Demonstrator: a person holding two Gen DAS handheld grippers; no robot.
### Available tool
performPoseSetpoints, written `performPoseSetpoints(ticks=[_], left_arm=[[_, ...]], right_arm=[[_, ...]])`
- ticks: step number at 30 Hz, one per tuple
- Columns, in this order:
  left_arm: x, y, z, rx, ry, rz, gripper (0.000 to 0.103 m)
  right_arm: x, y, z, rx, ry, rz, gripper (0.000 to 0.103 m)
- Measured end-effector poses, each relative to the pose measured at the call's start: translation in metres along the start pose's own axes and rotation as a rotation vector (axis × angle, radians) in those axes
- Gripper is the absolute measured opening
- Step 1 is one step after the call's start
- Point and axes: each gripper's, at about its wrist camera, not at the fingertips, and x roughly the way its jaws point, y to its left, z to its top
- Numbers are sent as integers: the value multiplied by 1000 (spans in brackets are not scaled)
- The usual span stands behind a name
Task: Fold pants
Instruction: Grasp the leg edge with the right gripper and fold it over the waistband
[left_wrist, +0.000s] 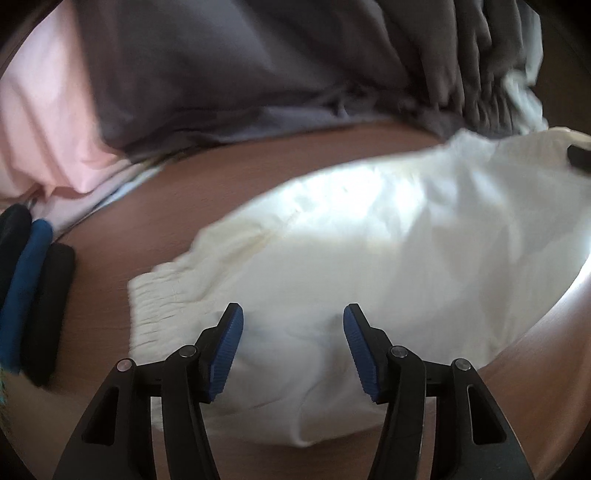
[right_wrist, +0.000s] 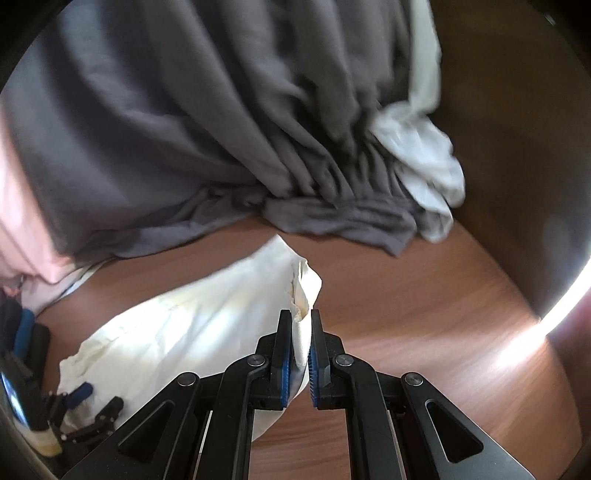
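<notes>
A big grey heap (right_wrist: 192, 122) plus some pink cloth (left_wrist: 48, 122) crowded the back of the wooden tabletop (right_wrist: 424, 314), with rolled dark and blue items (left_wrist: 26, 291) off to the left. The white pants (left_wrist: 369, 236) lay flat in front of all that. The left claw (left_wrist: 293, 321) hovered spread wide over the waistband end, while the right claw (right_wrist: 298, 332) was pinched onto a lifted edge of the pants.

No readable text, labels, brands or numbers on anything visible.
</notes>
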Motion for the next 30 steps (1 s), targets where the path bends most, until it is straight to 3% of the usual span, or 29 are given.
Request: performPoseSetpoints(ticks=[4, 9, 18, 24, 30], left_arm=[[-43, 26, -9, -64, -78, 63, 61], [-70, 66, -27, -142, -79, 152, 61], [-78, 120, -66, -271, -20, 232, 61], [-77, 139, -85, -305, 12, 268, 61], [-74, 148, -91, -297, 28, 276, 61]], right_arm=[[-25, 31, 10, -148, -95, 67, 9], [-52, 95, 12, -438, -207, 162, 9], [-75, 214, -42, -872, -284, 403, 9], [-52, 262, -100, -1050, -183, 507, 9], [-35, 271, -131, -1071, -67, 560, 9]])
